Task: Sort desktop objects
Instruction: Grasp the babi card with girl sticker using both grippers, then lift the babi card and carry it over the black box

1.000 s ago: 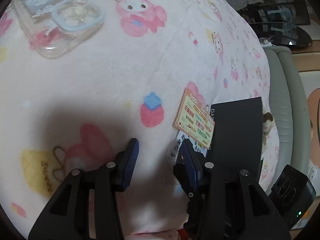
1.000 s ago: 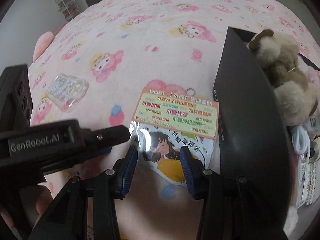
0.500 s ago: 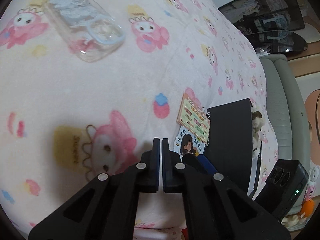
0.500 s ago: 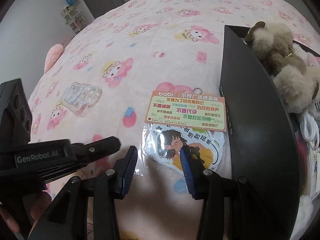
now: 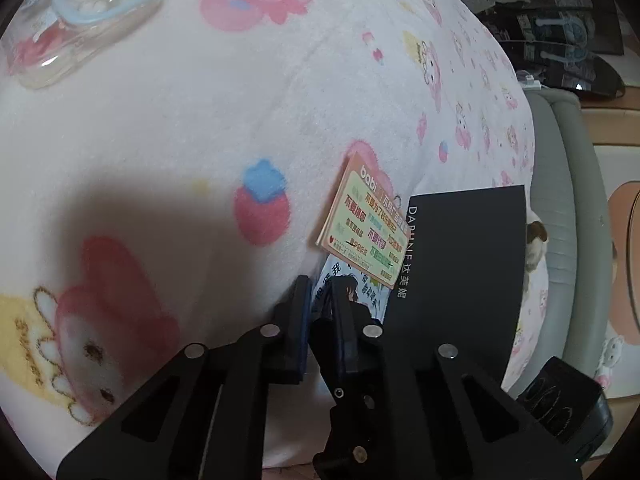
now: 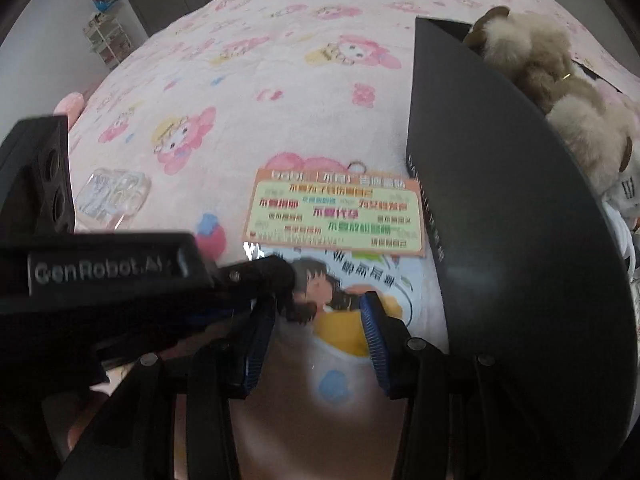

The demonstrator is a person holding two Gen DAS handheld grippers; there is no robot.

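Observation:
A cartoon-girl sticker in a clear sleeve (image 6: 352, 280) lies on the pink blanket, with an orange-and-green text card (image 6: 336, 212) just beyond it, beside a black box (image 6: 500, 208). My left gripper (image 5: 316, 300) has its jaws nearly together at the sleeve's left edge (image 5: 324, 284); from the right wrist view its tip (image 6: 276, 276) overlaps the sleeve. Whether it pinches the sleeve is unclear. My right gripper (image 6: 320, 332) is open, jaws either side of the sticker's near part. A clear phone case (image 5: 80, 12) lies far left; it also shows in the right wrist view (image 6: 112, 196).
The black box (image 5: 464, 276) holds a beige plush dog (image 6: 560, 92) and a white cable. A grey sofa arm (image 5: 560, 200) runs along the blanket's right side. Dark shelving (image 5: 552, 32) stands at the far right. A white rack (image 6: 106, 38) stands far left.
My left gripper was open, then shut; it has moved down and right to the sticker sleeve's edge. My right gripper stayed open and came slightly closer over the sticker.

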